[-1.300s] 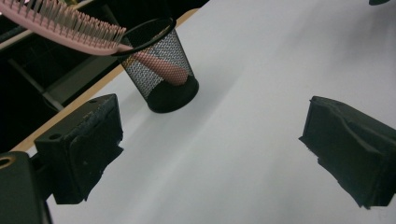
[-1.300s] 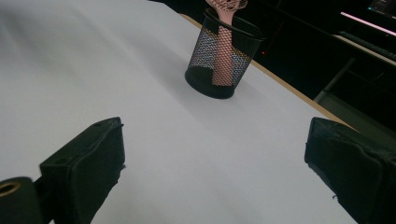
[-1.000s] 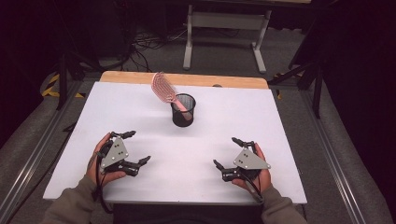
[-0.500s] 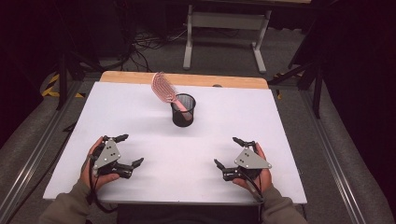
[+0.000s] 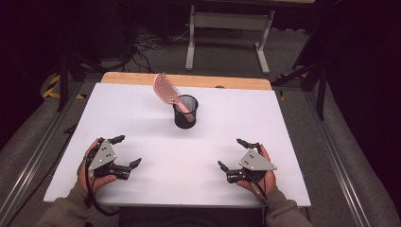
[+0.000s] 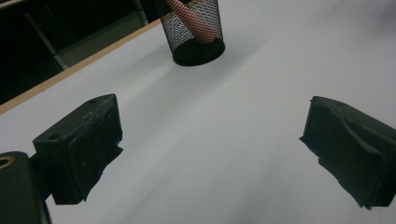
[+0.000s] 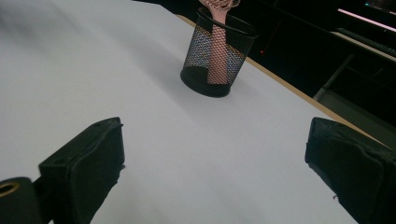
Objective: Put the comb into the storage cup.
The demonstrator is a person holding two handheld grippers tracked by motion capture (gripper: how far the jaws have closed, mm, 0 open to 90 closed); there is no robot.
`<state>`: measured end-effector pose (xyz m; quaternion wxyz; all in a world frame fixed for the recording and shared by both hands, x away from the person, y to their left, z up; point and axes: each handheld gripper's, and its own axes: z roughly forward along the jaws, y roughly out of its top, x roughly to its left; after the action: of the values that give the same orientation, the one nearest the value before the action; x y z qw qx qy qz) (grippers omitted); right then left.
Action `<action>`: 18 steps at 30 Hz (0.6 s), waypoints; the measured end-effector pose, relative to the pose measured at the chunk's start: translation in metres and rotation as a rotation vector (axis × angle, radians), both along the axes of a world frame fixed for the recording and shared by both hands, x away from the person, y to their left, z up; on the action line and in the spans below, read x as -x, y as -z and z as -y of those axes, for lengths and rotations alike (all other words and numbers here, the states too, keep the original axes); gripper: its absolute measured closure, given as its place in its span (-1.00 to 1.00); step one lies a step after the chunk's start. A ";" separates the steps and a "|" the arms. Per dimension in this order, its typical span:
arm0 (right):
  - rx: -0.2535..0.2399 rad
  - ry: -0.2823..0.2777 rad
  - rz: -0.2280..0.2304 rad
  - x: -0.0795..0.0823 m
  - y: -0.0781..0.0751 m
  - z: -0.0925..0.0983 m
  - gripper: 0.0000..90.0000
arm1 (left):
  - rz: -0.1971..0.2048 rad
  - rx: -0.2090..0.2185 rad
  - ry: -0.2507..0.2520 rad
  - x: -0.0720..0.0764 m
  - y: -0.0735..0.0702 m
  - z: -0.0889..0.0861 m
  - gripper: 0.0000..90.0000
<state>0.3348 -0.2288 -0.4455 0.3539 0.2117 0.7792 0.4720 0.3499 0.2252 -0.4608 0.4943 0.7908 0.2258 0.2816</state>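
Observation:
A black mesh cup (image 5: 185,111) stands upright near the middle of the white table (image 5: 142,109), toward its far edge. A pink hairbrush (image 5: 166,90) stands in it handle down, its head leaning left above the rim. The left gripper view has the cup (image 6: 192,29) at top centre with the brush handle (image 6: 191,21) inside. In the right gripper view the cup (image 7: 215,53) also stands ahead. My left gripper (image 5: 128,150) rests open at the near left. My right gripper (image 5: 231,153) rests open at the near right. Both hold nothing.
A wooden strip (image 5: 189,80) runs along the table's far edge. Beyond it stand a grey metal frame (image 5: 227,28) and cables on the floor. Metal rails (image 5: 340,175) flank the table on both sides.
My left gripper has slid back toward the near left corner of the table. The right gripper, cup and brush have stayed put.

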 end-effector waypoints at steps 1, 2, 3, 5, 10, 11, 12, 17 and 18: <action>0.000 0.000 0.001 0.000 0.000 0.000 -0.88 | 0.001 0.003 0.002 0.000 0.000 0.000 -0.88; 0.006 0.000 0.003 0.000 0.000 0.000 -0.88 | 0.001 0.003 0.005 0.000 0.000 0.001 -0.88; 0.006 0.000 0.005 0.001 0.001 -0.001 -0.88 | 0.003 -0.002 0.005 0.000 0.000 0.001 -0.88; 0.010 -0.001 0.004 0.001 0.001 -0.001 -0.88 | 0.006 0.000 0.009 0.000 0.000 0.002 -0.88; 0.009 0.005 0.010 0.002 0.000 -0.002 -0.88 | 0.003 -0.004 0.017 0.001 0.001 0.002 -0.88; 0.013 0.006 0.010 0.003 0.000 -0.002 -0.88 | 0.004 0.000 0.018 0.002 0.000 0.002 -0.88; 0.014 0.006 0.011 0.003 0.000 -0.003 -0.88 | 0.003 0.004 0.020 0.002 0.000 0.002 -0.88; 0.015 0.008 0.011 0.003 0.000 -0.003 -0.88 | 0.004 0.002 0.027 0.001 0.001 0.003 -0.88; 0.013 0.009 0.011 0.003 0.000 -0.003 -0.88 | 0.005 -0.004 0.027 0.001 0.001 0.003 -0.88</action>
<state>0.3323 -0.2261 -0.4457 0.3616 0.2103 0.7794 0.4664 0.3492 0.2220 -0.4614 0.4968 0.7942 0.2134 0.2774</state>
